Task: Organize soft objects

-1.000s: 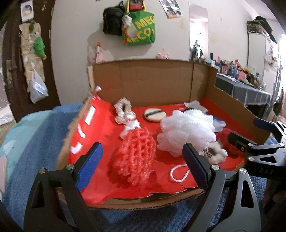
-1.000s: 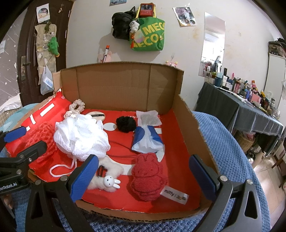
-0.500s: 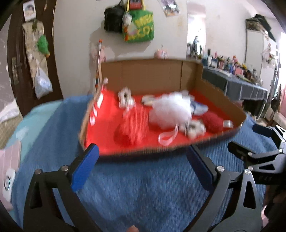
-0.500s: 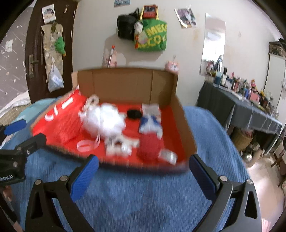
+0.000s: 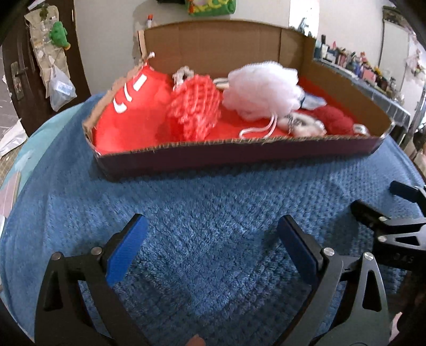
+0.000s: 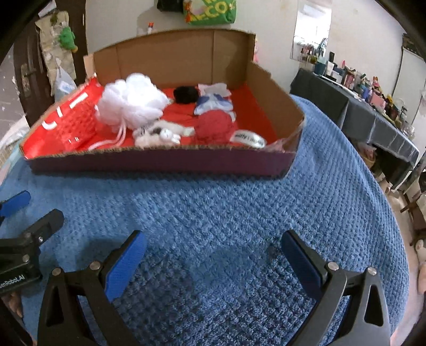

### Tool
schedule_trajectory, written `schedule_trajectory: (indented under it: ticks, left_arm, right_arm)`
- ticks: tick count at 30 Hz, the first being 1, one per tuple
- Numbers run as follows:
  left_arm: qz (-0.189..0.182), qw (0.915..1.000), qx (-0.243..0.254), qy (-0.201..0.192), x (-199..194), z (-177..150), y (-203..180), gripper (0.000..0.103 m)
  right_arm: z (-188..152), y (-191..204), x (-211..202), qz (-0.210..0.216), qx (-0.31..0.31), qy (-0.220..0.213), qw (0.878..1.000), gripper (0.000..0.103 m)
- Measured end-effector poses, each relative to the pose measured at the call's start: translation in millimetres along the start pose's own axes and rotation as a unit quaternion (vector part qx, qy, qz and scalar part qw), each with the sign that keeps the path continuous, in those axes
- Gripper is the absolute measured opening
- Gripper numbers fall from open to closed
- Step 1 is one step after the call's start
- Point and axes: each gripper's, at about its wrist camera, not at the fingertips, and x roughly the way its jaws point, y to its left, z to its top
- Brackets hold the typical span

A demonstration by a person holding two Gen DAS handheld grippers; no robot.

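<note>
A cardboard box (image 5: 234, 155) (image 6: 159, 161) with a red lining sits on a blue blanket (image 5: 213, 213) (image 6: 213, 207). Inside lie a red mesh sponge (image 5: 194, 111) (image 6: 77, 119), a white bath pouf (image 5: 262, 87) (image 6: 131, 102), a small white rabbit plush (image 6: 159, 134) (image 5: 300, 123), a red plush (image 6: 214, 126) (image 5: 332, 119), a black scrunchie (image 6: 185, 94) and a blue-white pouch (image 6: 213, 103). My left gripper (image 5: 211, 243) is open over bare blanket, well short of the box. My right gripper (image 6: 213, 252) is open too, with nothing between its fingers.
A dark-clothed table (image 6: 359, 117) crowded with small bottles stands at the right. A brown door (image 5: 16, 74) with hanging bags is at the left. A green tote (image 6: 210, 12) hangs on the wall behind the box. Floor shows past the blanket's right edge.
Both grippers have pulled back from over the box and tilted down. The box now lies farther away, and bare blue blanket fills the space between the fingers.
</note>
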Motion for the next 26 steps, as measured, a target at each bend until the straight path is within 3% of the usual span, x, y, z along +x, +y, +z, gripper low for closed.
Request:
schedule_trajectory:
  ticks: [26]
  left_arm:
    - [0.002,0.9998,-0.010,0.016,9.7,1.8,3.0,0.103]
  right_arm:
    - [0.3,-2.2,7.2,-0.001,0.015,0.017,1.000,0.103]
